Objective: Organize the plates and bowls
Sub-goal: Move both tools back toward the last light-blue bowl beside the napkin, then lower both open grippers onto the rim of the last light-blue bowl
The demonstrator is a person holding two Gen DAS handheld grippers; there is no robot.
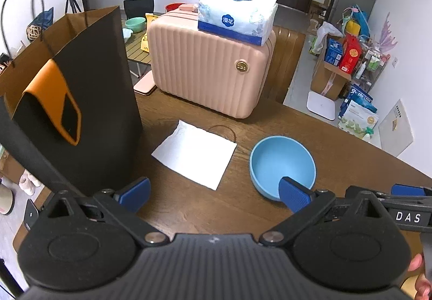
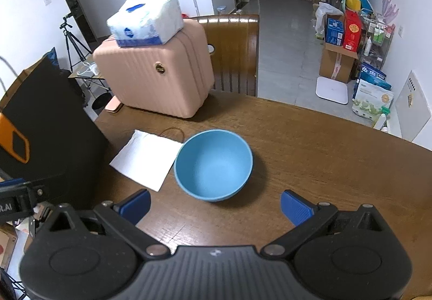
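A light blue bowl (image 1: 280, 162) (image 2: 213, 163) sits upright and empty on the brown wooden table (image 2: 324, 154). My left gripper (image 1: 214, 196) hovers open over the table; its right fingertip overlaps the bowl's near rim in the left wrist view, and nothing is between the pads. My right gripper (image 2: 216, 208) is open too, just short of the bowl, which lies centred ahead of its gap. In the left wrist view, part of the right gripper (image 1: 405, 192) shows at the right edge. The left gripper's body appears at the left edge of the right wrist view.
A white paper sheet (image 1: 194, 155) (image 2: 147, 159) lies left of the bowl. A tall black and orange paper bag (image 1: 81, 100) stands at the left. A pink suitcase (image 1: 210, 65) carrying a tissue pack (image 1: 236, 13) is at the table's back. A chair (image 2: 232, 51) stands behind it.
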